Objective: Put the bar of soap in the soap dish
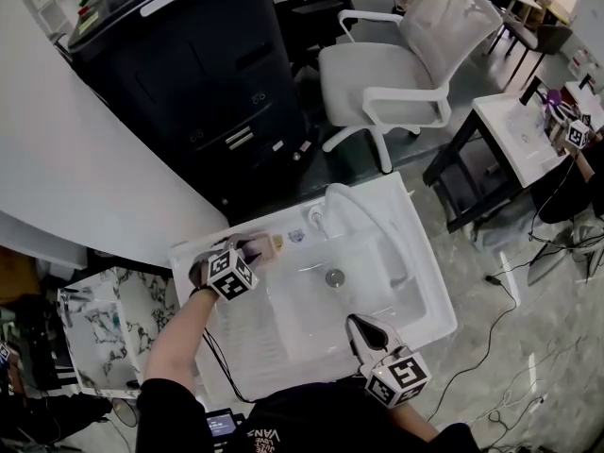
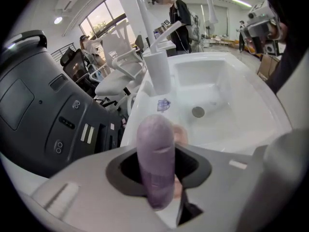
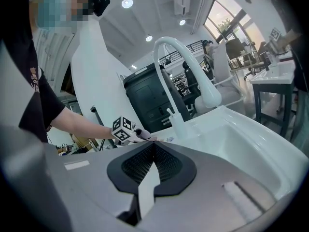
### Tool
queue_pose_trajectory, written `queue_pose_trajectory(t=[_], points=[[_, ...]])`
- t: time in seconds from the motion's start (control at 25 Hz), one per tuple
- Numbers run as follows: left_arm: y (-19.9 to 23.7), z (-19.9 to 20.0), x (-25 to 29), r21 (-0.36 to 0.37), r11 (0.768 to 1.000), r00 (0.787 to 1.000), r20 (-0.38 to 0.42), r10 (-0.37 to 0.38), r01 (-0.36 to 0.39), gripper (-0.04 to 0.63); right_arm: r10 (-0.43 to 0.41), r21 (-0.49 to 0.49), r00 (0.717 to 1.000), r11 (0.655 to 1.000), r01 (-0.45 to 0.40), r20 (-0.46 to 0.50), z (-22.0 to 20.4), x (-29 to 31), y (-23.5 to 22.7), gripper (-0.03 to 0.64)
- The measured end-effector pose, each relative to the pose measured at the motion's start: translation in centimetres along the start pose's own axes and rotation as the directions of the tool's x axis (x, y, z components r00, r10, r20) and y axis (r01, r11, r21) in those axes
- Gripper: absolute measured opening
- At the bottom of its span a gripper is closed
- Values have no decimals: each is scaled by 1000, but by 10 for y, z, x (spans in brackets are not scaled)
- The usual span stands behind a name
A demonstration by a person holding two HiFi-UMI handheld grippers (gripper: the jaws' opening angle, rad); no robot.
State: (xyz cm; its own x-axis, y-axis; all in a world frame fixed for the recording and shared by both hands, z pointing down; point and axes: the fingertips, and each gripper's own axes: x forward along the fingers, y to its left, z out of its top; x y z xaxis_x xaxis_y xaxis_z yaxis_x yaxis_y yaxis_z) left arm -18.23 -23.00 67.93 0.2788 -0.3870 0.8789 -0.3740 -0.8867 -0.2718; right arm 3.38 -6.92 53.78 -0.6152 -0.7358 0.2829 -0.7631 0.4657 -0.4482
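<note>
A purple bar of soap (image 2: 154, 170) stands on end between the jaws of my left gripper (image 2: 159, 151), which is shut on it. This gripper (image 1: 255, 253) points steeply down over the back left rim of the white sink (image 1: 429, 281). Just beyond the soap lies a small pale pink thing (image 2: 182, 134), apparently the soap dish (image 1: 275, 245), on the rim near the faucet (image 1: 354, 210). Whether the soap touches it is hidden. My right gripper (image 1: 355, 322) hovers at the sink's front edge, its jaws (image 3: 154, 144) shut and empty.
The basin has a drain (image 1: 335, 277) in its middle. A black machine (image 1: 189, 74) stands behind the sink, beside a white office chair (image 1: 406, 64). Another white sink table (image 1: 524, 135) is at the right. A person (image 2: 179, 18) stands far off.
</note>
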Motion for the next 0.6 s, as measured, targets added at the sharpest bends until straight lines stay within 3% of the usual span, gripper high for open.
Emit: queue_pose_trajectory(t=[0.6], points=[[-3,-18,14,67,997,993,-117,-21,29,178,-4,8,1000,1000,4,-5,5,7,-10,-5]])
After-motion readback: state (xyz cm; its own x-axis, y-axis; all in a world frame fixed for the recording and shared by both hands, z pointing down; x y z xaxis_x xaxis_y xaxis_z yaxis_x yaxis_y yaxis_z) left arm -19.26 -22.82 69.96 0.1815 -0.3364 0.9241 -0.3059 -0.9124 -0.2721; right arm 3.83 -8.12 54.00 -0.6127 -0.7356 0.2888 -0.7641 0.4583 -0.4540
